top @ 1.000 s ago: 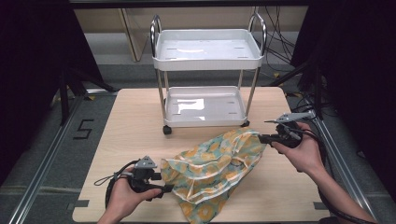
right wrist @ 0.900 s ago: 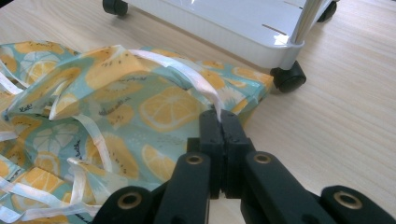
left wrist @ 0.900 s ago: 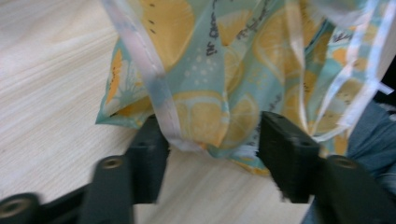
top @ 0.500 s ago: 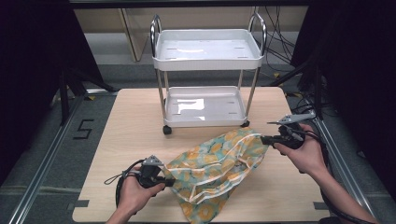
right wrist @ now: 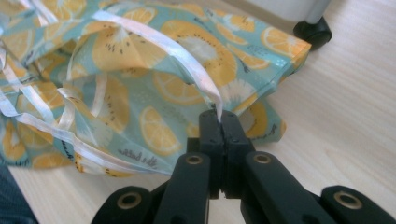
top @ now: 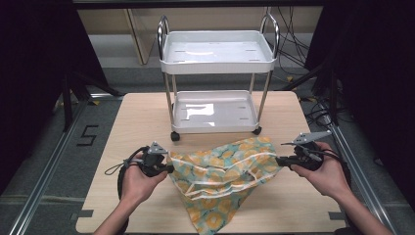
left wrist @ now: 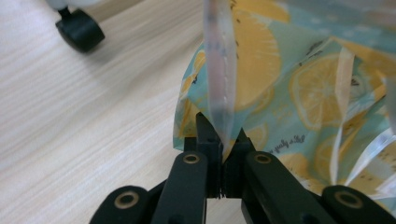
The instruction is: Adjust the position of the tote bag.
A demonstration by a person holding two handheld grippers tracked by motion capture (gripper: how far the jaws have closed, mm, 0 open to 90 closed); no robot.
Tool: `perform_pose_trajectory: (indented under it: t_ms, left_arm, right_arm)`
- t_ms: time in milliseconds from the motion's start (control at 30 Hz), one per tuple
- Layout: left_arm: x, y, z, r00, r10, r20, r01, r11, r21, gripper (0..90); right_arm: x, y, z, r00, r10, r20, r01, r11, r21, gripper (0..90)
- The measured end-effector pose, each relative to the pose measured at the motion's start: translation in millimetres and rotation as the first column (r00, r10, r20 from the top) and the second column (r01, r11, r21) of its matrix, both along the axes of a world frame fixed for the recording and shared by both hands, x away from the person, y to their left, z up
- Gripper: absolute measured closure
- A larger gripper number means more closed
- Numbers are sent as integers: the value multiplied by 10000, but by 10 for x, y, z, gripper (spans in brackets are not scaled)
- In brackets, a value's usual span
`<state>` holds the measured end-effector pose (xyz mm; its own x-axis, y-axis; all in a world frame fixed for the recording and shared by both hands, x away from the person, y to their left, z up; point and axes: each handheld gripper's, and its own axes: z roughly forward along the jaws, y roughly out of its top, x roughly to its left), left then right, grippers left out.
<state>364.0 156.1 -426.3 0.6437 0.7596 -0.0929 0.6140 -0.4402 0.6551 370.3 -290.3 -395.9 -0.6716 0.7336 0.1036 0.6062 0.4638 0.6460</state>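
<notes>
A teal cloth bag (top: 220, 181) printed with lemon slices and edged in white ribbon lies on the wooden table (top: 137, 122), stretched between both hands. My left gripper (top: 170, 168) has just closed its jaws and is shut on the bag's left edge, pinching the white trim (left wrist: 223, 112). My right gripper (top: 279, 160) is shut on the white ribbon (right wrist: 187, 56) at the bag's right corner. The bag's top edge is lifted off the table between them, and its lower corner hangs toward the table's near edge.
A white two-shelf wheeled cart (top: 215, 78) stands at the back middle of the table, its black casters (top: 174, 136) just beyond the bag. Bare wood lies to the left and right of the cart. Dark floor and cables surround the table.
My left gripper moved right to the bag's left edge, shut on it and lifted it. The bag is now spread wider between the two grippers; the right hand shifted slightly.
</notes>
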Motion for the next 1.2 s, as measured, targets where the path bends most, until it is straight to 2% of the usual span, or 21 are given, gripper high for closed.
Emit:
perform_pose_trajectory:
  t_ms: [100, 167, 233, 267, 300, 333, 400, 500, 567, 633, 733, 767, 833, 867, 933, 1000, 1033, 1067, 1100, 1167, 1200]
  left_arm:
    - [-41, -33, 41, 9999, -142, 7, 142, 9997, -189, 886]
    - [-121, -73, 78, 9994, -323, -82, 318, 9982, -502, 885]
    - [-213, -110, 106, 9979, -646, -66, 640, 9952, -746, 884]
    - [-309, -158, 118, 9953, -965, -20, 960, 9916, -870, 883]
    - [-309, -158, 118, 9953, -965, -20, 960, 9916, -870, 882]
    - [-384, -199, 122, 9899, -1416, -4, 1411, 9867, -812, 881]
    - [-439, -255, 81, 9893, -1460, -80, 1447, 9857, -869, 879]
    - [-466, -301, 31, 9867, -1611, -222, 1587, 9836, -858, 878]
    - [-473, -343, -5, 9821, -1870, -206, 1852, 9803, -691, 877]
    - [-489, -389, -42, 9813, -1899, -318, 1872, 9796, -729, 876]
    - [-490, -419, -89, 9730, -2283, -343, 2265, 9727, -508, 876]
    - [-496, -425, -101, 9749, -2201, -328, 2179, 9740, -614, 875]
    - [-499, -422, -104, 9756, -2169, -330, 2145, 9746, -636, 875]
    - [-506, -418, -107, 9763, -2141, -318, 2117, 9752, -653, 875]
    - [-531, -409, -104, 9778, -2059, -375, 2033, 9770, -646, 875]
    - [-539, -414, -105, 9787, -2017, -380, 1986, 9773, -732, 875]
    - [-538, -411, -99, 9771, -2111, -256, 2091, 9758, -641, 875]
    - [-543, -407, -91, 9745, -2230, -256, 2212, 9734, -589, 874]
    - [-558, -417, -94, 9778, -2066, -353, 2036, 9763, -736, 874]
    - [-557, -412, -92, 9758, -2172, -235, 2154, 9745, -626, 874]
    - [-558, -412, -97, 9761, -2157, -252, 2138, 9748, -639, 872]
  right_arm:
    - [-49, -50, -43, 9998, 97, 147, -96, 9999, -94, 900]
    - [-58, -88, -47, 9997, 256, -62, -257, 9992, -313, 900]
    - [-119, -114, -80, 9981, -320, -523, 318, 9995, -44, 900]
    - [-125, -195, -115, 9987, -91, -509, 68, 9990, -444, 900]
    - [-125, -195, -115, 9987, -91, -509, 68, 9990, -444, 900]
    - [-153, -229, -155, 9964, -279, -798, 244, 9987, -452, 900]
    - [-171, -242, -204, 9926, -534, -1089, 490, 9979, -435, 900]
    - [-164, -260, -238, 9923, -446, -1159, 374, 9973, -635, 882]
    - [-150, -264, -240, 9917, -264, -1259, 175, 9973, -711, 814]
    - [-147, -256, -213, 9927, -198, -1188, 112, 9973, -730, 776]
    - [-130, -299, -77, 9972, -82, -738, 55, 9993, -369, 678]
    - [-110, -318, -58, 9995, -115, -301, 107, 9996, -249, 638]
    - [-94, -327, -2, 9989, -366, -285, 366, 9993, -13, 603]
    - [-49, -356, 29, 9992, -386, 49, 386, 9993, 6, 593]
    - [100, -354, 97, 9946, -1033, -53, 1035, 9927, 622, 564]
    - [192, -375, 92, 9954, -954, -54, 956, 9939, 543, 549]
    - [275, -355, 48, 9928, -1199, 46, 1191, 9898, 780, 544]
    - [432, -328, -17, 9930, -1176, -145, 1181, 9920, 452, 533]
    - [432, -328, -17, 9930, -1176, -145, 1181, 9920, 452, 533]
    - [552, -256, -118, 9897, -1339, -505, 1373, 9881, 698, 525]
    - [640, -198, -203, 9895, -1232, -757, 1272, 9906, 501, 517]
